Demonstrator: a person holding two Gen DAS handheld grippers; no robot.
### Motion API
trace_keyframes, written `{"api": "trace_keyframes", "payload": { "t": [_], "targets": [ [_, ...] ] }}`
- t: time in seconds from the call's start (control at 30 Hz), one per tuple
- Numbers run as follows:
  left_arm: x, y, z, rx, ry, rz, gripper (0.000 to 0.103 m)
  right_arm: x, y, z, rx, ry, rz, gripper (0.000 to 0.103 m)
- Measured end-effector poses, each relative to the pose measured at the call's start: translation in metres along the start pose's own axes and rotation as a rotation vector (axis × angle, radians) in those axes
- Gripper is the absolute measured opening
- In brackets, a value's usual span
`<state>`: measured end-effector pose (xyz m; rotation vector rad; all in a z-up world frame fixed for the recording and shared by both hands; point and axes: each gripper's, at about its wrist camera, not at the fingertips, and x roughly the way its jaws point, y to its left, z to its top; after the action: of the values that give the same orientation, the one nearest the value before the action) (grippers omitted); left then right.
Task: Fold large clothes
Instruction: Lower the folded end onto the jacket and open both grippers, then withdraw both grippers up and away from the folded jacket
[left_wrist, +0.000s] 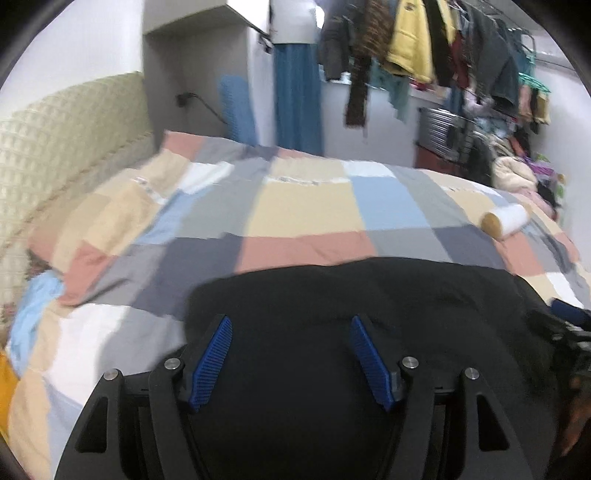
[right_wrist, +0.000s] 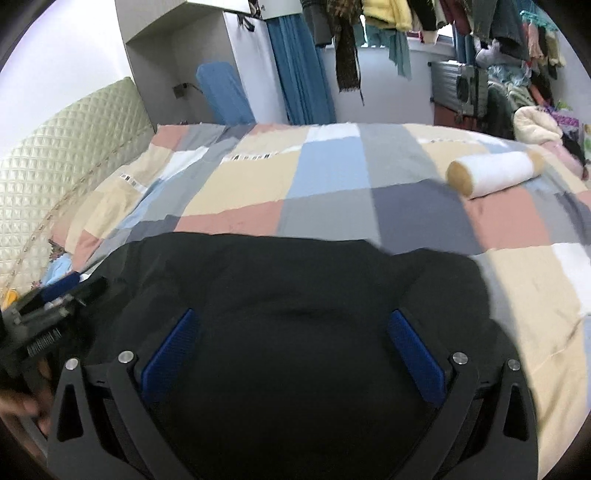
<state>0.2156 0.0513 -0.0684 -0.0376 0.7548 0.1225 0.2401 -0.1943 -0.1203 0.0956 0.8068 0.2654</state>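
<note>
A large black garment (left_wrist: 369, 295) lies spread on the near part of a bed with a patchwork cover (left_wrist: 295, 206). It also shows in the right wrist view (right_wrist: 295, 280). My left gripper (left_wrist: 291, 325) is open, its blue pads (left_wrist: 218, 354) wide apart above the garment's near left part. My right gripper (right_wrist: 291, 321) is open too, its blue pads (right_wrist: 417, 354) spread over the garment's near middle. Neither holds cloth. The left gripper also shows at the left edge of the right wrist view (right_wrist: 44, 314); the right one shows at the right edge of the left wrist view (left_wrist: 565, 332).
A white roll with tan ends (right_wrist: 495, 173) lies on the cover at the far right. A quilted headboard (right_wrist: 66, 158) stands at the left. Hanging clothes (right_wrist: 369, 22), a blue curtain (right_wrist: 299, 70) and a clothes pile (right_wrist: 535, 118) line the far wall.
</note>
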Motion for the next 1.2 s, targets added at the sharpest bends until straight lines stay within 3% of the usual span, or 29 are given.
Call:
{"api": "trace_keyframes", "payload": {
  "t": [0.13, 0.23, 0.3, 0.6, 0.83, 1.0, 1.07, 1.2],
  "targets": [
    [0.001, 0.023, -0.008, -0.024, 0.024, 0.025, 0.067, -0.02, -0.024, -0.007, 0.002, -0.01, -0.058, 0.103],
    [0.003, 0.025, -0.02, 0.004, 0.019, 0.082, 0.067, -0.023, -0.031, -0.02, -0.062, 0.011, -0.163, 0.103],
    [0.003, 0.023, -0.024, 0.029, 0.014, 0.08, 0.067, -0.023, -0.029, -0.027, -0.118, 0.016, -0.196, 0.103],
    [0.023, 0.032, -0.038, -0.017, 0.024, 0.023, 0.067, 0.007, -0.04, -0.039, -0.036, 0.013, -0.169, 0.103],
    [0.022, 0.027, -0.044, -0.006, -0.003, 0.054, 0.069, 0.01, -0.039, -0.044, -0.02, -0.012, -0.158, 0.103],
    [0.002, 0.023, -0.041, 0.016, -0.028, 0.081, 0.07, -0.01, -0.042, -0.045, 0.015, -0.045, -0.153, 0.103],
    [-0.014, 0.023, -0.04, 0.014, -0.055, 0.079, 0.079, -0.024, -0.044, -0.045, 0.054, -0.06, -0.125, 0.103],
    [-0.059, 0.026, -0.03, -0.029, -0.088, 0.028, 0.082, -0.07, -0.036, -0.038, 0.069, -0.135, -0.08, 0.103]
  ]
}}
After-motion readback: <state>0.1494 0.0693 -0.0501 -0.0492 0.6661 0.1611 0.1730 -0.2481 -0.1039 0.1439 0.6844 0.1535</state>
